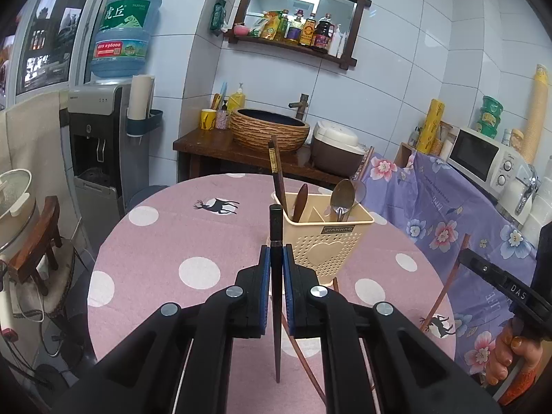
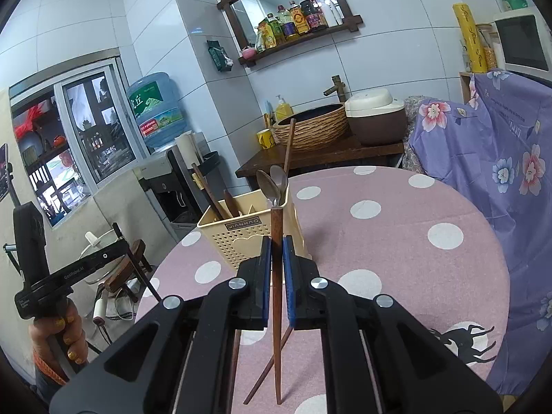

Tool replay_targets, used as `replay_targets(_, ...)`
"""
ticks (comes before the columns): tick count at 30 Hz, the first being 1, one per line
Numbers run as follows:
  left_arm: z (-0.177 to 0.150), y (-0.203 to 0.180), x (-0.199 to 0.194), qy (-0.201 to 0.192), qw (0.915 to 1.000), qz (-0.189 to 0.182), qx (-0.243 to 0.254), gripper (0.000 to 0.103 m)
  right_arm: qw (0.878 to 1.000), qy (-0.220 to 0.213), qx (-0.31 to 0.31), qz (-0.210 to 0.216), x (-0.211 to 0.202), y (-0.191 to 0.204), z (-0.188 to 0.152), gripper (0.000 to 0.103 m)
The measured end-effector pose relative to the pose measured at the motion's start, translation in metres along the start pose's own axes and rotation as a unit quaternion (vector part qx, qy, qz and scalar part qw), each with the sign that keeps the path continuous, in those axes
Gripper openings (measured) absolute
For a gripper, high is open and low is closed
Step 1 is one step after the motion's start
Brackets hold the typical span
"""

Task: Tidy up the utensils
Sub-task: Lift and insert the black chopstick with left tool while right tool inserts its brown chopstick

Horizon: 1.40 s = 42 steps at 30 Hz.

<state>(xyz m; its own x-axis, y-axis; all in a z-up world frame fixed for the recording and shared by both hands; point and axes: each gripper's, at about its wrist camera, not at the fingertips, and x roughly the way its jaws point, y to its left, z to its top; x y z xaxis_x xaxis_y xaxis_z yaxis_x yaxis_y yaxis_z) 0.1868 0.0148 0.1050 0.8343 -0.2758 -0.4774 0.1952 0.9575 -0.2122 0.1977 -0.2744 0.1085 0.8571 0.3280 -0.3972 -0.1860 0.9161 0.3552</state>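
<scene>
The beige utensil caddy (image 1: 327,238) stands on the round table with the pink polka-dot cloth (image 1: 165,241), and everything else is placed from it.

The left gripper (image 1: 277,258) is clamped narrowly on a dark chopstick (image 1: 276,227), just this side of the caddy's left front corner. The chopstick's long axis runs nearly upright: its squared butt end points up level with the caddy's rim, and its thin tip points down toward the cloth.

The right gripper (image 2: 277,252) is likewise pinched tight on a reddish-brown wooden chopstick (image 2: 276,227), in front of the caddy's right corner in the right wrist view. This one also stands close to vertical, blunt end up beside the rim, tapered tip down.

Inside the caddy, another chopstick with a gold band (image 1: 276,169) and a wooden spoon handle (image 1: 300,203) lean in the left compartment; two metal spoons (image 1: 345,195) stand bowl-up in the right one.

A loose chopstick (image 2: 265,369) lies slanted on the cloth on the near side of the caddy, under the right gripper.
</scene>
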Motion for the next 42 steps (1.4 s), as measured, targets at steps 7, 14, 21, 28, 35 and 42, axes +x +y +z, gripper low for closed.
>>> replay_targets(7, 0.005, 0.001, -0.002, -0.001, 1.0000, -0.009, 0.001, 0.009, 1.000, -0.004, -0.010, 0.001, -0.004, 0.002, 0.002, 0.008)
replay_targets(14, 0.028, -0.002, -0.005, -0.011, 0.9994, -0.034, 0.003, 0.009, 0.999, -0.020, -0.032, 0.014, -0.006, 0.013, 0.024, 0.008)
replay_targets(21, 0.088, -0.010, -0.007, -0.036, 0.9973, -0.063, -0.002, 0.009, 0.997, -0.045, -0.063, 0.030, 0.003, 0.040, 0.090, 0.008)
replay_targets(28, 0.158, -0.035, -0.007, -0.091, 0.9941, -0.060, 0.006, 0.009, 0.991, -0.099, -0.085, 0.023, 0.014, 0.076, 0.173, 0.008)
replay_targets(35, 0.159, -0.045, 0.031, -0.095, 0.9949, -0.016, 0.029, 0.009, 0.989, -0.113, -0.093, -0.012, 0.051, 0.077, 0.173, 0.008)
replay_targets(42, 0.115, -0.035, 0.075, -0.052, 0.9984, 0.002, 0.024, 0.009, 0.993, -0.076, -0.083, -0.035, 0.096, 0.058, 0.126, 0.008)
